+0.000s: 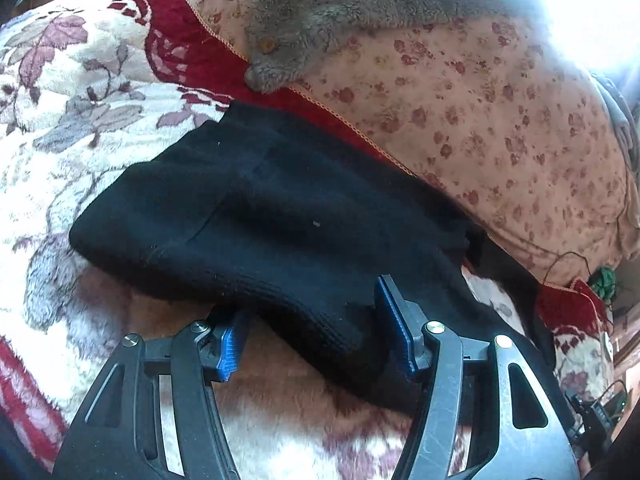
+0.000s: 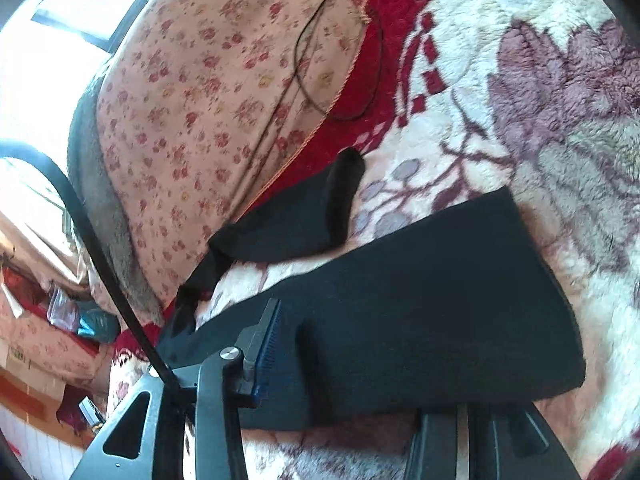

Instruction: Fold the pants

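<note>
Left wrist view: black knit pants (image 1: 280,216), soft and thick, lie already doubled on a plush white blanket with mauve flowers and a red border (image 1: 80,92); behind runs a pink quilt with small red blossoms (image 1: 480,100) with a grey fleece garment with tan buttons (image 1: 320,12) draped on it. The left gripper (image 1: 316,340) stands with its blue-padded jaws wide apart; the ribbed near edge of the pants sits in the gap between them, neither pad pressing, so nothing is held. The cloth's long axis runs from lower right up to upper left, away from the fingers; a looser tail trails right along the quilt's edge. Right wrist view: the same pants (image 2: 420,280) fill the middle as a broad dark slab, its long axis running up to the right from the fingers, and a narrower strip (image 2: 304,216) lies up-left beside the quilt (image 2: 200,100). On the right gripper (image 2: 352,344), one blue ribbed pad (image 2: 267,344) stands clear at the slab's left; the other finger is hidden under the fabric. Fingers part-open with a hump of fabric between; whether they pinch, I cannot tell. A thin black cord (image 2: 320,40) loops over the quilt. Judgement: both grippers sit at the near edge, about equally close; the next fold would carry that edge away along the long axis.
</note>
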A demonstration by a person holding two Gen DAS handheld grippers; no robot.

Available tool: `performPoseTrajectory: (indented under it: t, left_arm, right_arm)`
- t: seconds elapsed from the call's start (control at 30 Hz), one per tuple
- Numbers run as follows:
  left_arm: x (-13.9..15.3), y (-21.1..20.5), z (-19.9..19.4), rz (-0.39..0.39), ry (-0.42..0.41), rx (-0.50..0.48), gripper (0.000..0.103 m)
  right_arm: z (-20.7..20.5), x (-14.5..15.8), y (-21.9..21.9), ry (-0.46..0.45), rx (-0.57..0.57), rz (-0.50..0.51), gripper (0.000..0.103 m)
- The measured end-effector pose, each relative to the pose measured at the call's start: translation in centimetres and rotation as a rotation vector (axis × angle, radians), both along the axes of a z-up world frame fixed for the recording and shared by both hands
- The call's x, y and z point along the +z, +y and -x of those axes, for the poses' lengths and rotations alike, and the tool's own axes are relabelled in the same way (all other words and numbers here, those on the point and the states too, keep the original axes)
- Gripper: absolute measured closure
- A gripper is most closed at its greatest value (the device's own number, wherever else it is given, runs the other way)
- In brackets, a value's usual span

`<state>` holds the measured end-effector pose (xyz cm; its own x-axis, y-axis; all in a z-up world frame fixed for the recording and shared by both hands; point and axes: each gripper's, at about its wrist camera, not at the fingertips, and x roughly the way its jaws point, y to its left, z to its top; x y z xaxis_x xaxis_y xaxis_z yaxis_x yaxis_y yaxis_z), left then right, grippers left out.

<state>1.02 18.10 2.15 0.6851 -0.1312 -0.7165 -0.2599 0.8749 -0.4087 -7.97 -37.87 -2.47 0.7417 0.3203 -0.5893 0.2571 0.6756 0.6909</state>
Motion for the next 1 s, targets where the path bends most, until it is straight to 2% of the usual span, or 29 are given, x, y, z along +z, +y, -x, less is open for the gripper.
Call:
performPoseTrajectory:
  t: [0.03,0.07,0.1,0.17,0.23,0.4,0.57,0.63,0.7,0.73,0.8,0.87,0.93,1.0]
  left_arm:
    - [0.0,0.1,-0.1,-0.002,-0.001,0.013,0.056]
    - [0.1,0.1,-0.1,-0.022,0.007,0.028,0.082]
    - [0.1,0.2,-0.1,-0.056,0.023,0.037,0.09]
    - [0.1,0.4,0.3,-0.058,0.022,0.022,0.097]
    - [0.5,0.4,0.7,-0.078,0.021,0.013,0.098]
    - [2.8,0.3,3.3,-0.141,-0.022,-0.035,0.098]
    - [3.4,1.8,5.4,-0.126,0.002,-0.024,0.099]
    - [3.0,2.2,5.9,-0.141,0.021,-0.022,0.099]
    - [1.9,2.0,5.8,-0.151,0.062,-0.041,0.098]
    - [0.9,2.1,5.7,-0.123,0.096,-0.027,0.095]
    - [0.2,2.2,5.7,-0.108,0.116,-0.006,0.089]
    - [0.4,2.4,6.0,-0.138,0.108,0.024,0.062]
    - [0.7,2.5,6.4,-0.178,0.103,0.043,0.054]
    - [0.9,2.6,6.9,-0.202,0.104,0.046,0.054]
  right_arm:
    - [-0.1,-0.1,-0.5,-0.003,-0.027,0.006,0.063]
    - [-0.1,-0.1,-0.8,-0.003,-0.049,0.015,0.074]
    - [-0.1,-0.1,-1.2,0.0,-0.08,0.033,0.085]
    - [-0.2,0.0,-1.6,0.002,-0.094,0.073,0.09]
    - [-0.4,0.6,-1.2,0.004,-0.072,0.145,0.093]
    - [0.3,3.8,0.4,-0.048,-0.009,0.346,0.093]
    - [0.9,4.9,0.8,-0.066,0.022,0.416,0.093]
    - [0.6,4.2,0.6,-0.034,0.017,0.448,0.093]
    - [-0.4,2.7,0.8,0.049,0.049,0.489,0.091]
    - [-0.9,1.7,0.8,0.108,0.053,0.497,0.09]
    - [-1.0,1.1,0.3,0.153,0.032,0.486,0.076]
    - [-0.4,1.6,-0.3,0.162,-0.019,0.504,0.067]
    - [0.3,2.6,-1.4,0.179,-0.073,0.548,0.067]
    - [0.8,3.4,-2.3,0.165,-0.087,0.556,0.067]
